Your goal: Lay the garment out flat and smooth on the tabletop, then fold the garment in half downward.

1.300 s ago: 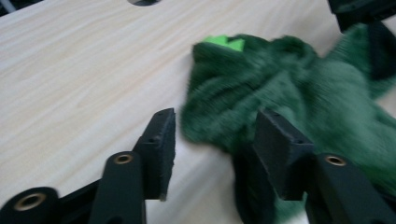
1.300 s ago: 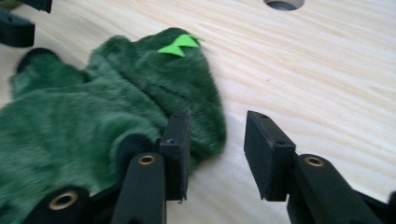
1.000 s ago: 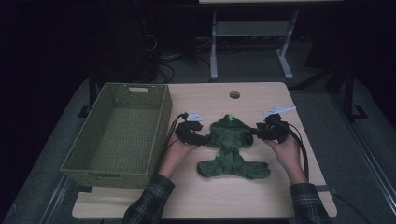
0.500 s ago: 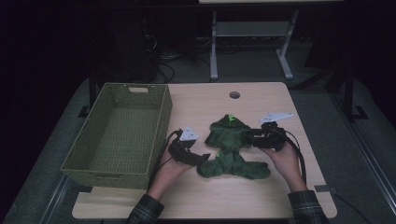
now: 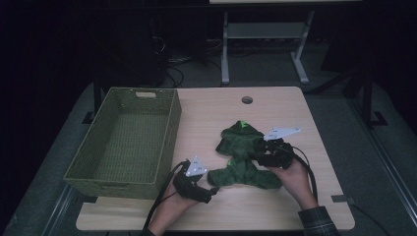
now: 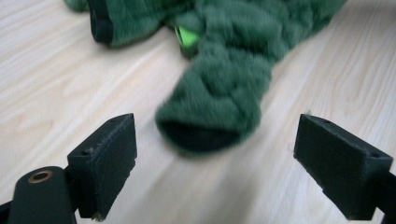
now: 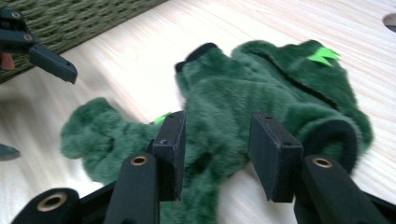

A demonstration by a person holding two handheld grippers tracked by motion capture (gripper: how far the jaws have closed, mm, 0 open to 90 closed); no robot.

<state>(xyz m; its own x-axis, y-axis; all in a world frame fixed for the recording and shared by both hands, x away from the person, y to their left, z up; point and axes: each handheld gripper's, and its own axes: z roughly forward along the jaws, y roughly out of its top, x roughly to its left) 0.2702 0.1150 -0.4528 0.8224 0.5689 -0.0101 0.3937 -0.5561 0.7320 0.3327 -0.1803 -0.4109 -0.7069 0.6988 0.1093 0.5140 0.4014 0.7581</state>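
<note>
- The green fleece suit (image 5: 246,158) lies flat on the worktop (image 5: 295,108), right of centre, hood toward twelve o'clock and legs toward six. Spread out like this it looks ready for folding; the basket (image 5: 123,142) at its nine o'clock is probably where it will end up.
- The right claw (image 5: 260,153) sits at the suit's three o'clock side, closed on a bunched fold of fleece near the sleeve. I judge that it pins or carries that side across while the other hand resets.
- The left claw (image 5: 211,191) stands wide, its jaws having just been opening, with nothing between the pads. It hovers at the seven o'clock corner of the suit, just off the near leg cuff, probably lining up for a fresh grasp.
- The left gripper view gives what the high view cannot: the leg cuff (image 6: 205,126) lies beyond the pads (image 6: 109,158), untouched, with bare wood between.
- The right gripper view shows the pads (image 7: 173,149) pressed into the pile, and a lime spike (image 7: 323,55) on the hood.
- The high view alone gives the whole layout: basket beside suit, and both hands entering from six o'clock.
</note>
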